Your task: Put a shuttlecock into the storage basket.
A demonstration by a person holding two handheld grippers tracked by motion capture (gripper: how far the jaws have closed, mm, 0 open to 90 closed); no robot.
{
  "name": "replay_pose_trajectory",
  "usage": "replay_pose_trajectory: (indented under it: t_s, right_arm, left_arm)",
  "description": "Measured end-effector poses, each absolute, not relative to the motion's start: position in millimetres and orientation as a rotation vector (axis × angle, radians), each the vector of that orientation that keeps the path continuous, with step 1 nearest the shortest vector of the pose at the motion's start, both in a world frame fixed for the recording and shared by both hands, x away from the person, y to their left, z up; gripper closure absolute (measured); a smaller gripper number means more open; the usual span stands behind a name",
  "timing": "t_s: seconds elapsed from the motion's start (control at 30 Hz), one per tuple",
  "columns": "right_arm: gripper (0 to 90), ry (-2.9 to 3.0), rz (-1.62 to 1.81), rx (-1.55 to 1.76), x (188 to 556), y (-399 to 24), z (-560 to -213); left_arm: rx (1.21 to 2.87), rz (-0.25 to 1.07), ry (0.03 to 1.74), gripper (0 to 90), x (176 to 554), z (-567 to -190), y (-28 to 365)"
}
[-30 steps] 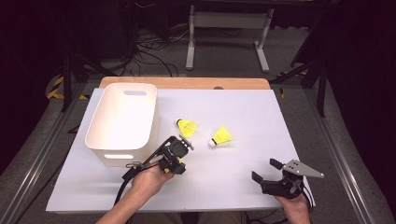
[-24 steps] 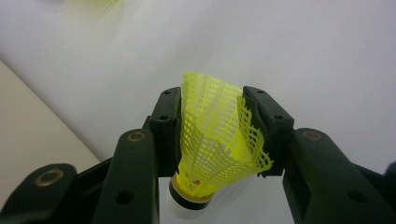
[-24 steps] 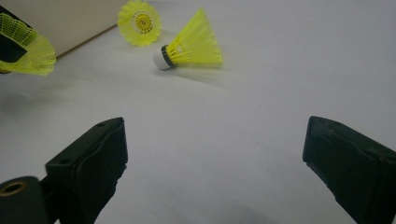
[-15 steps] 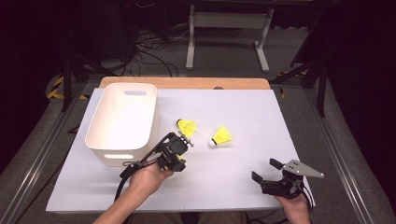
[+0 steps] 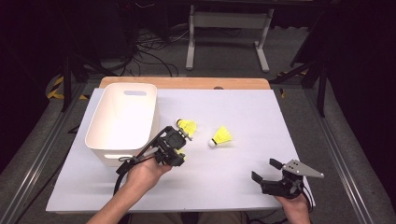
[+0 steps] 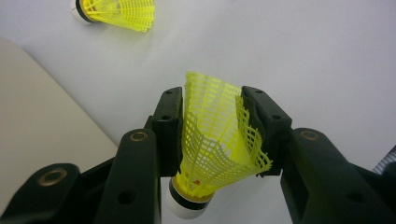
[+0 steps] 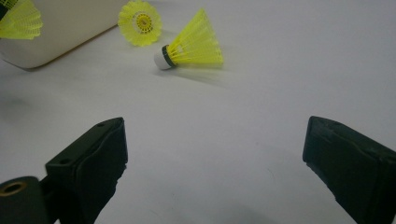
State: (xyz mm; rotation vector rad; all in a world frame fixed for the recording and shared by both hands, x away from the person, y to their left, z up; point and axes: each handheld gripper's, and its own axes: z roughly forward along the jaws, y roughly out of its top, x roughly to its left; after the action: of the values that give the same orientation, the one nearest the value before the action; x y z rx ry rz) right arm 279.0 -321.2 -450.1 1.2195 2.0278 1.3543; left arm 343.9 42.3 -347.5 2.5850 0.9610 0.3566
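One yellow mesh shuttlecock (image 6: 215,135) sits pinched in my left gripper (image 6: 212,135), skirt squashed between the jaws, beside the white bin (image 5: 122,122). Its long axis runs along the jaws, white cork toward the camera, skirt outward. My right gripper (image 7: 215,154) stands wide apart.

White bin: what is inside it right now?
The white bin looks empty on the inner walls and floor that show in the high view. Its near wall hides the closest strip of floor, so that part cannot be checked.

a lab-like recording room: white-topped table (image 5: 243,186), dark surrounds, loose floor cables (image 5: 140,51), metal stand (image 5: 229,28)
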Motion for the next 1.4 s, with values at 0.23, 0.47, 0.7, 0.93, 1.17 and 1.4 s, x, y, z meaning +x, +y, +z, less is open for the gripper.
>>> replay_pose_trajectory:
  t_s: [0.23,0.47,0.7,0.93,1.17,1.4]
  right_arm:
    - [7.0,2.026,1.355,1.221,279,-321,-450]
    - [7.0,2.022,1.36,1.228,279,-321,-450]
    - [7.0,2.022,1.361,1.228,279,-322,-450]
    - [7.0,2.022,1.36,1.228,279,-322,-450]
    - [7.0,2.023,1.361,1.227,279,-321,-450]
    - [7.0,2.022,1.36,1.228,279,-321,-450]
  left_arm:
    - [2.579,0.362,0.96,61.1,347,-341,42]
    - [2.573,0.355,0.957,61.2,351,-332,42]
    - [2.553,0.318,0.957,62.3,357,-327,45]
    - [2.532,0.307,0.974,63.0,363,-320,51]
    - [2.514,0.314,0.988,63.1,366,-308,55]
    - [2.496,0.318,1.007,63.5,371,-299,60]
